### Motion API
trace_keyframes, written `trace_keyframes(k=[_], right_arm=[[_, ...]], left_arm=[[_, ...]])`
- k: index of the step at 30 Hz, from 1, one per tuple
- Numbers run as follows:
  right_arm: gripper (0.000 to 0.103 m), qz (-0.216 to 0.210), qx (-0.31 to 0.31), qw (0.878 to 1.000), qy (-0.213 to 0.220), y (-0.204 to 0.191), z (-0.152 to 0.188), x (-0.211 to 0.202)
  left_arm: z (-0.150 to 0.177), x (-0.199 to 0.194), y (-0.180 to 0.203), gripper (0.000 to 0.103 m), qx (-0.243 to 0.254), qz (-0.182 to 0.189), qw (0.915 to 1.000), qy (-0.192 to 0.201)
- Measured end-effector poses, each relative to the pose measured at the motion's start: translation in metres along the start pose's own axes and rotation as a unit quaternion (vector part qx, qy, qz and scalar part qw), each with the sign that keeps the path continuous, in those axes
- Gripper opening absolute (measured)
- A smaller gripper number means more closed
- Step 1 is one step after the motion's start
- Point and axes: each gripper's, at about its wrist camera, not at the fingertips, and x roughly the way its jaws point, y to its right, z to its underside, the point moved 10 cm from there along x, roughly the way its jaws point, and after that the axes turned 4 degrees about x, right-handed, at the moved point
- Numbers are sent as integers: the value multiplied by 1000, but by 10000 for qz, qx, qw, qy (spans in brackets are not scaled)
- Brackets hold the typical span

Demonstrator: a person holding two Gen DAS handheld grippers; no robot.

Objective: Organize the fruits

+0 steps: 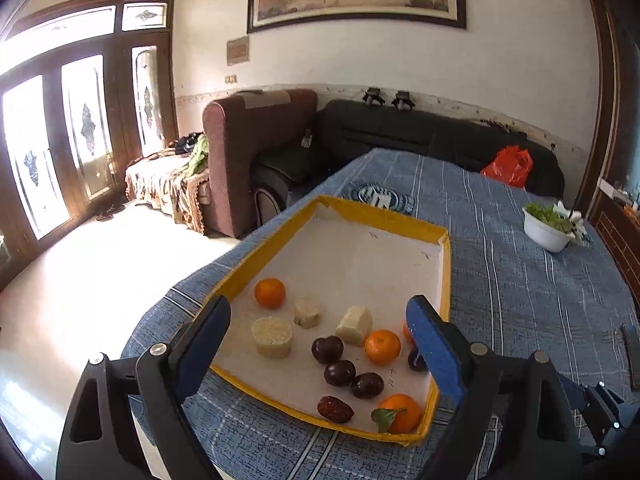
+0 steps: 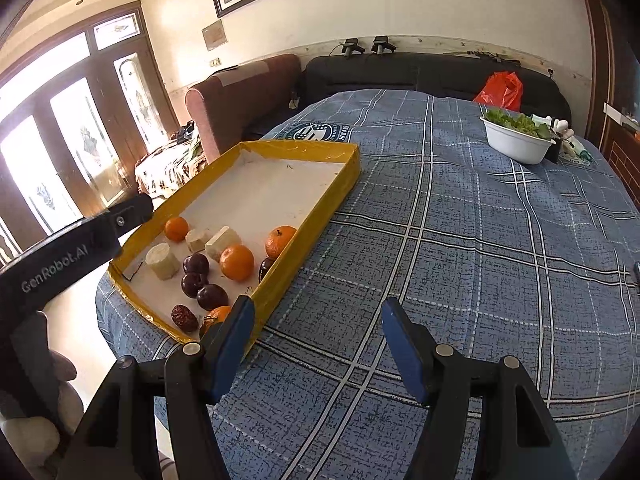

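- Presently, the fruit lies loose in a shallow yellow-walled tray point(image 1: 446, 264) with a white floor, all gathered at the tray's near end; the far half of the floor is bare.
- Oranges: one near the left wall point(image 1: 270, 292), one mid-floor point(image 1: 382, 346), one with a green leaf in the near right corner point(image 1: 400, 412), and a fourth by the right wall point(image 2: 280, 241), mostly hidden behind a finger in the left wrist view.
- Dark plums: three clustered together at the centre point(image 1: 327, 349) point(image 1: 339, 373) point(image 1: 367, 385); a fourth point(image 2: 265, 268) lies against the right wall.
- One wrinkled red date point(image 1: 335, 409) lies close to the near wall, just beside the leafed orange.
- Three pale cut chunks point(image 1: 272, 337) point(image 1: 307, 313) point(image 1: 355, 325) sit between the left orange and the plums; their kind cannot be told.
- The tray rests on a table under a blue checked cloth point(image 2: 460, 248), near the cloth's left edge.
- Left gripper point(image 1: 318, 344): jaws spread wide, nothing between the pads, hovering over the near end of the tray. In the right wrist view its black body reaches in from the left beside the tray.
- Right gripper point(image 2: 318, 344): jaws spread, nothing held, above bare cloth just to the right of the tray's near corner; its left finger overlaps that corner in view.
- Further off on the cloth, a white bowl point(image 2: 516, 146) holds green leaves.
- Beyond the table, a red bag point(image 2: 500, 90) lies on a dark sofa point(image 1: 400, 132), with a brown armchair point(image 1: 244, 144) to its left and glazed wooden doors point(image 1: 84, 128) at the far left.
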Motion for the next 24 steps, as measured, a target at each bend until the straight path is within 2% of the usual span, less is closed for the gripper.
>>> trace_keyframes(k=[3, 4, 5, 7, 10, 12, 14, 17, 20, 24], right_arm=[[71, 30, -69, 9998, 157, -6, -5, -10], [71, 29, -118, 9997, 221, -9, -8, -14], [71, 22, -173, 9994, 289, -13, -12, -19], [71, -24, -327, 9983, 474, -24, -26, -32], [71, -289, -466, 9956, 763, -46, -55, -59], [78, -475, -529, 9923, 1011, -61, -73, -78], [82, -676, -624, 9891, 1149, -78, -81, -93], [83, -846, -774, 9864, 1175, -97, -74, -98], [83, -883, -893, 9869, 1016, -107, -55, -88], [83, -867, -809, 9895, 829, -98, -35, -74]], left_arm=[[-25, -40, -27, 89, -225, -449, 9963, 699], [-33, -55, -37, 91, -271, -610, 9936, 915], [-42, -71, -46, 97, -302, -779, 9899, 1149], [-63, -113, -64, 103, -306, -1124, 9768, 1797], [-80, -171, -82, 103, -303, -1543, 9535, 2572], [-85, -197, -89, 103, -372, -1494, 9447, 2896], [-85, -205, -89, 103, -467, -1203, 9486, 2890], [-77, -190, -83, 103, -551, -684, 9628, 2554], [-61, -153, -73, 103, -435, -539, 9788, 1926], [-40, -105, -59, 103, -267, -523, 9904, 1250]])
